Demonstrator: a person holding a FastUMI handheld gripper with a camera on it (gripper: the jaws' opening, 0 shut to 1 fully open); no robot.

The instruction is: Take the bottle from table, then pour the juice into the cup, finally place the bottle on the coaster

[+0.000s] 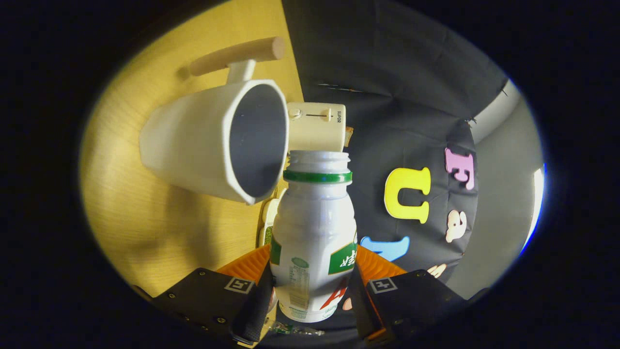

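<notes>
My gripper is shut on a white plastic bottle with a green neck ring and an uncapped mouth. The view is rolled to one side, so the bottle lies tipped with its mouth pointing at the rim of a white cup. The cup's dark inside faces me and its rim sits just beside the bottle's mouth. A round wooden handle sticks out from the cup on its far side. Both fingers press on the bottle's lower body.
The cup stands on a yellow wooden table. A cream toaster sits just beyond the bottle's mouth. A small pale object lies on the table behind the bottle. The black booth wall lies beyond.
</notes>
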